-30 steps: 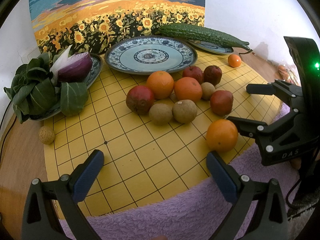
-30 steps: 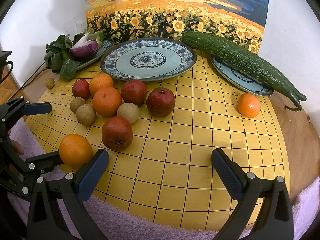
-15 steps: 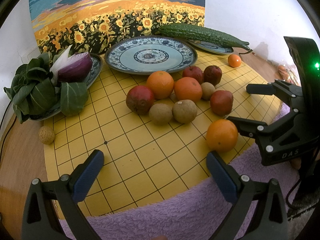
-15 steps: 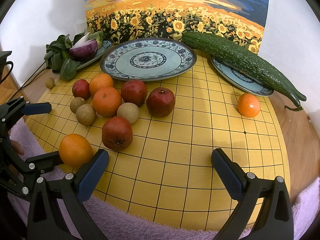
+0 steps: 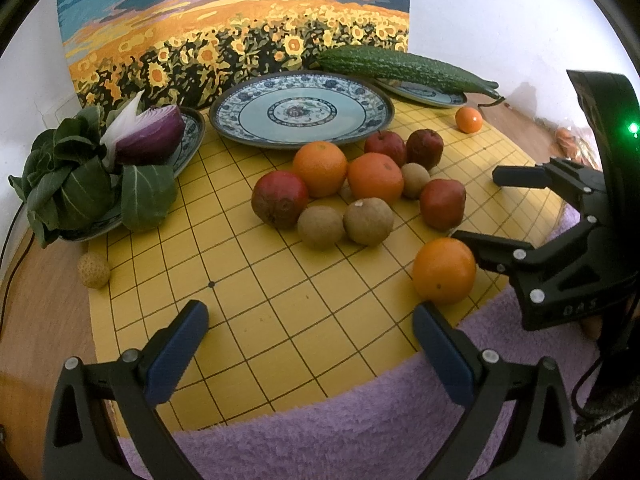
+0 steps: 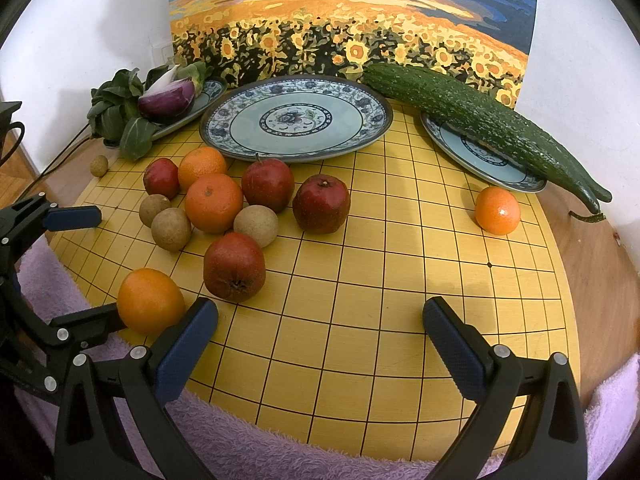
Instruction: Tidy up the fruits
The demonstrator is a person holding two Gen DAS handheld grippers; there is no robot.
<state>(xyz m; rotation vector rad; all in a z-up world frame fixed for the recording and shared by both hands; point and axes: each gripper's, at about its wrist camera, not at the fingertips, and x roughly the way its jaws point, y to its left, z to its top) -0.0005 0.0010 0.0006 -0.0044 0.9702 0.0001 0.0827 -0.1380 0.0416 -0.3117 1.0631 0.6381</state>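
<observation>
I have the left gripper and the right gripper both spread wide with nothing between their pads, low over the yellow grid mat. The nearest orange lies just ahead between them; the fruit cluster sits beyond, before the big plate.

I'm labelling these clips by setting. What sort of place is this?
Probably a staged tabletop in a home, not a working kitchen: fruit lies on a yellow grid board, a sunflower painting leans on a white wall as backdrop, and a purple towel lines the near edge.
</observation>
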